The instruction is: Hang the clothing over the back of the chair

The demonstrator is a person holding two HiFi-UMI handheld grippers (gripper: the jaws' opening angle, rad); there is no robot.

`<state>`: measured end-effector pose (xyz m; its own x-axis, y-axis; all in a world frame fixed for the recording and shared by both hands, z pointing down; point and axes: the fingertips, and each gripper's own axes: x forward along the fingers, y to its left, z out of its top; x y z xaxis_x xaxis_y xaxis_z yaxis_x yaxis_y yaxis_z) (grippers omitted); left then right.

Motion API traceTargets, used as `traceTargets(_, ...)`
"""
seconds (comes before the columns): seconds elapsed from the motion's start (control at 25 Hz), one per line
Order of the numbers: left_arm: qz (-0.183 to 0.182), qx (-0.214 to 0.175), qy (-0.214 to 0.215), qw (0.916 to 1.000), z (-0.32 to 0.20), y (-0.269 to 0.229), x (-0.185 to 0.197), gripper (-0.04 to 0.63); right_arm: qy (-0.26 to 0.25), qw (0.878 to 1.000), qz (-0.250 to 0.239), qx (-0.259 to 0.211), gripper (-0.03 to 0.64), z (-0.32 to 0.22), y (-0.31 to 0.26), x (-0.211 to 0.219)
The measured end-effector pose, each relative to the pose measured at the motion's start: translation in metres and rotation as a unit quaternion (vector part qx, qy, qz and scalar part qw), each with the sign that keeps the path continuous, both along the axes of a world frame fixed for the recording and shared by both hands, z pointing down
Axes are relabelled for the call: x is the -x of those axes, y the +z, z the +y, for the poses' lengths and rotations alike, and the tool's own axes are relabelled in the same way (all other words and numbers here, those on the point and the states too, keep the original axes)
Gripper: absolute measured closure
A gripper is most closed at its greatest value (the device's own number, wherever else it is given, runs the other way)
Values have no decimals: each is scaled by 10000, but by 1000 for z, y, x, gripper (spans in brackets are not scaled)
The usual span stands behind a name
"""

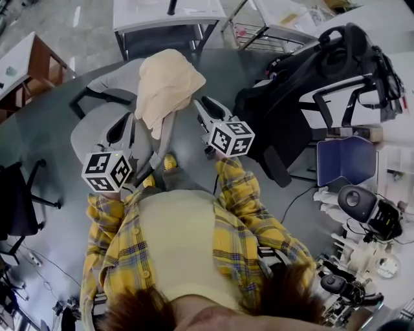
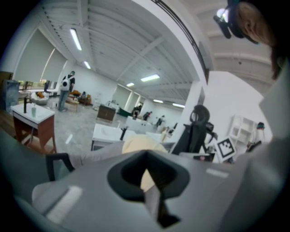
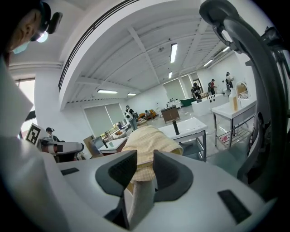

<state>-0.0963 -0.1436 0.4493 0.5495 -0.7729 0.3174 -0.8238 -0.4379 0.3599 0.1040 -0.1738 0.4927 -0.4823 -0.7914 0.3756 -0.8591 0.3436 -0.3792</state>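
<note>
We see the clothing draped on the chair back, between the left gripper and right gripper. A counter stands behind, and a second chair stands right.

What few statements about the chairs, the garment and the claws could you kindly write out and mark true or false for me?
1. A cream garment is draped over the back of the grey chair. True.
2. The right claw is clamped on the garment. False: its jaws stand apart, and the garment shows through the gap without being pressed.
3. In the head view, the black chair stands left of the grey chair. False: it stands to the right.
4. The person wears a yellow plaid shirt. True.
</note>
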Motion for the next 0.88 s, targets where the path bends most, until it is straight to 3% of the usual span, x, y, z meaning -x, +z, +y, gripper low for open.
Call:
traceTargets(0.32, -62, 36, -53, 10000, 9, 2, 12, 594, 52, 9994, 103, -313, 577, 11, -23, 14)
traceTargets(0.88, -220, 97, -86, 9997, 24, 3, 22, 594, -243, 9985, 281, -404, 603, 40, -37, 46)
